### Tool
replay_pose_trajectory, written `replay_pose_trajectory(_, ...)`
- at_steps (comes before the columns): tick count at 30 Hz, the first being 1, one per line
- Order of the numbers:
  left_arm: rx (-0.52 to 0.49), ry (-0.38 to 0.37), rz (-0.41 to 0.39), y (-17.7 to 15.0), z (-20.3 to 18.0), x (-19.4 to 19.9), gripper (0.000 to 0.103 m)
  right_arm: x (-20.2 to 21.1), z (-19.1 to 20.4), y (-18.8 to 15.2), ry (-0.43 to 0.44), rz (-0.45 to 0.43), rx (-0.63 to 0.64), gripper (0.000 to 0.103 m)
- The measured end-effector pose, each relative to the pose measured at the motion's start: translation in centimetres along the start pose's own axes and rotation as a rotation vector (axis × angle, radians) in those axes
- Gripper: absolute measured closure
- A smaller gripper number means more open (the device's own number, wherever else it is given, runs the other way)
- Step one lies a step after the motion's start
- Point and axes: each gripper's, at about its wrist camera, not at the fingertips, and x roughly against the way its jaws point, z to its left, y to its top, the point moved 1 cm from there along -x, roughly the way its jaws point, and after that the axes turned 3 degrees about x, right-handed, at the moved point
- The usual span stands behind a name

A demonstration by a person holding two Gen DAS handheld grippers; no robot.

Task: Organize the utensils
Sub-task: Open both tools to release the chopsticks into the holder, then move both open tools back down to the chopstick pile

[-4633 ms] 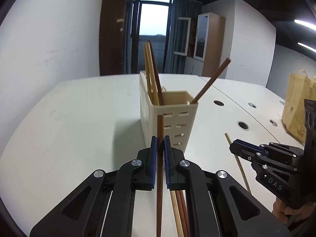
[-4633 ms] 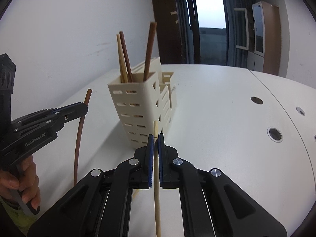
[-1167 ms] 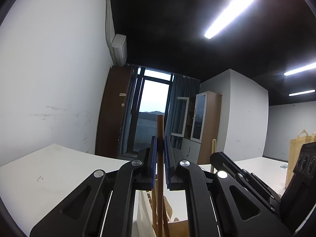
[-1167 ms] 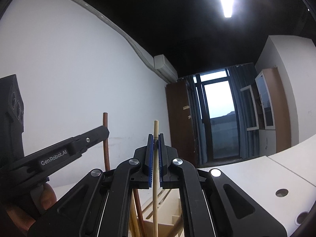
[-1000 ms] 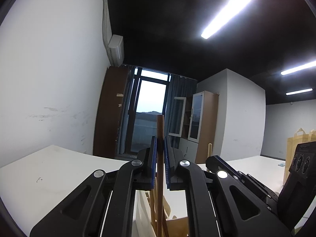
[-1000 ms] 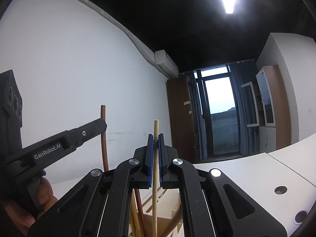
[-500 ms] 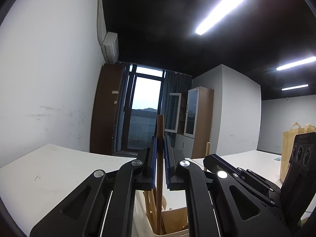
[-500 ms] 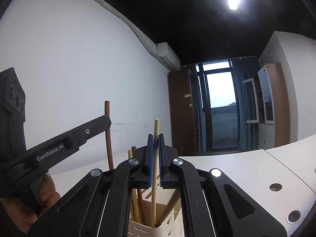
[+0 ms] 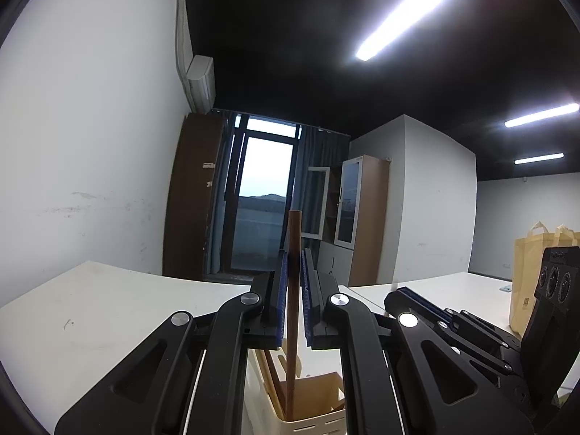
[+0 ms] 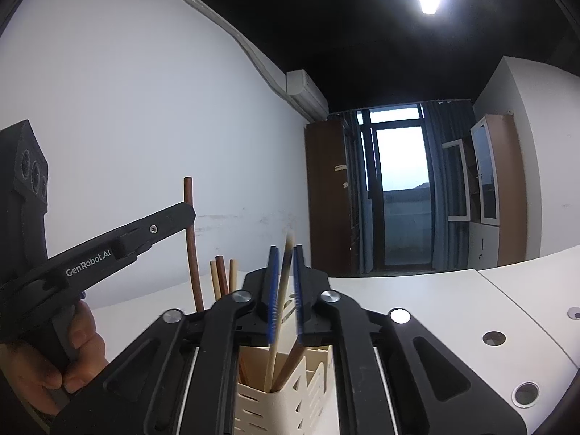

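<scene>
My left gripper is shut on a dark brown chopstick that stands upright with its lower end inside the cream slotted utensil holder. My right gripper has its jaws slightly apart; a light wooden chopstick leans between them, blurred, its lower end in the utensil holder. Several other chopsticks stand in the holder. The left gripper with its brown chopstick shows at the left of the right wrist view.
The holder stands on a white table with round cable holes. A yellow paper bag stands at the far right. The right gripper's body sits close beside the left one.
Both grippers lowered their chopsticks into the holder. The right gripper's jaws have parted and the light chopstick now tilts loose between them. The left stays shut on the brown chopstick.
</scene>
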Motion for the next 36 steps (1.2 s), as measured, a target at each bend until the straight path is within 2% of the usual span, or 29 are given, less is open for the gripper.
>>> replay_pose_trajectory(1,0.005,-0.002,0.004,0.1,0.2,0.0,0.096,0.1,-0.1,0.0,0.0,-0.002,-0.005,0.078)
replay_pose_trajectory(5,0.024,-0.006,0.002,0.2,0.8,0.2,0.089,0.4,-0.2,-0.1,-0.005,-0.003,-0.004,0.078)
replay_pose_trajectory(11,0.045,-0.01,0.009,0.5,1.2,0.6,0.087,0.8,-0.3,-0.3,-0.016,0.007,-0.003,0.077)
replay_pose_trajectory(19,0.034,-0.003,0.03,0.5,0.6,1.5,0.082,1.8,0.3,-0.3,-0.034,0.03,-0.003,0.07)
replay_pose_trajectory(25,0.004,0.01,0.087,0.3,-0.4,2.1,0.077,2.8,0.4,-0.4,-0.047,0.061,0.0,0.064)
replay_pose_trajectory(27,-0.008,0.028,0.115,0.1,-0.7,2.2,0.072,3.1,0.4,-0.4,-0.05,0.077,0.005,0.062)
replay_pose_trajectory(28,-0.023,0.054,0.146,-0.1,-0.9,2.0,0.071,3.2,0.5,-0.5,-0.046,0.09,0.004,0.061)
replay_pose_trajectory(30,-0.025,0.055,0.191,-0.5,-1.0,1.9,0.07,3.2,0.4,-0.7,-0.035,0.136,-0.009,0.061)
replay_pose_trajectory(36,-0.028,0.07,0.252,-1.1,-1.0,2.8,0.067,3.5,0.4,-1.1,-0.049,0.212,-0.025,0.055)
